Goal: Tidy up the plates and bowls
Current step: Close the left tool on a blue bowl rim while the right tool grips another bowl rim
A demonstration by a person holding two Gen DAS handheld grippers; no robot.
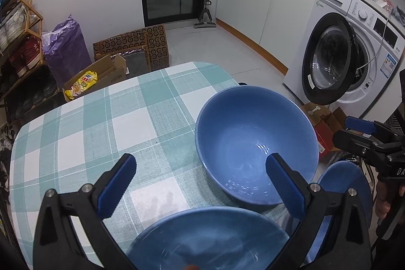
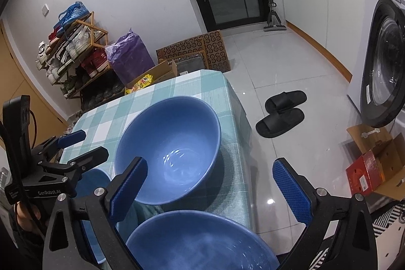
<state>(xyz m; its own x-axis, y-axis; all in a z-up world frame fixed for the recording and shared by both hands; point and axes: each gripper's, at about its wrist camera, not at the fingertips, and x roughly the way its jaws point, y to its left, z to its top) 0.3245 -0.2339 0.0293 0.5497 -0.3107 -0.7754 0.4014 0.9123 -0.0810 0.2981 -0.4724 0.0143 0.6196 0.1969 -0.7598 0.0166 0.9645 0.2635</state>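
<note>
Blue glaze: your far bowl [image 1: 255, 143] is a deep, glossy blue one, standing upright on the counter [image 1: 88, 123] near its right edge, with light glinting off the bottom of its well.
Near bowl: a second blue bowl [image 1: 207, 239] sits closest to you, its rim cut off by the lower edge in both wrist views, and its inside looks smeared or blurred.
Plate: a flat blue plate [image 1: 351, 184] shows only as a sliver, at the right in your left view and low left behind the claw frame in your right view.
Bowl contents: nothing shows inside the far bowl; you cannot judge the near one through the blur.
Counter cover: teal and white checked cloth, hanging over the edge beside the far bowl.
Left claw [image 1: 202, 186]: spread wide, gripping nothing, its right pad in front of the far bowl's near wall; you cannot tell whether it touches.
Right claw [image 2: 210, 191]: also spread wide and empty, its left pad over the far bowl's near rim, its right pad out past the counter edge above the floor.
Floor boxes: a cardboard box [image 1: 98, 75] beyond the counter holds a yellow snack packet [image 1: 81, 85].
Hard to make out: how the plate lies under the claw frames.
</note>
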